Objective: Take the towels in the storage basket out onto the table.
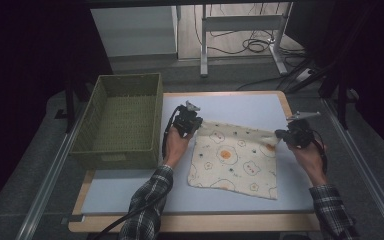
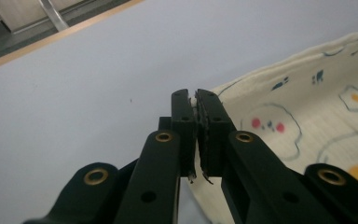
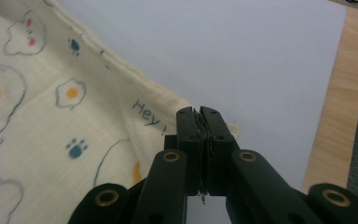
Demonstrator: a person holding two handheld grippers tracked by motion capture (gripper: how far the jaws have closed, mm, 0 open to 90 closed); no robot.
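A cream cloth (image 1: 235,160) printed with fried eggs and paw marks lies on the pale blue table top (image 1: 240,107). My left gripper (image 1: 196,125) is shut on the cloth's far left corner, and in the left gripper view the cloth (image 2: 307,112) spreads to the right of the closed left gripper (image 2: 196,95). My right gripper (image 1: 280,135) is shut on the far right corner. In the right gripper view the cloth (image 3: 51,121), printed "Hey", runs into the closed right gripper (image 3: 200,111). The far edge looks pulled taut between both grippers.
A green woven basket (image 1: 122,120) with nothing in it stands at the table's left, close beside my left hand. The wooden table rim (image 1: 285,102) runs along the right and far sides. Beyond the table are a metal frame (image 1: 242,25) and floor cables (image 1: 255,45).
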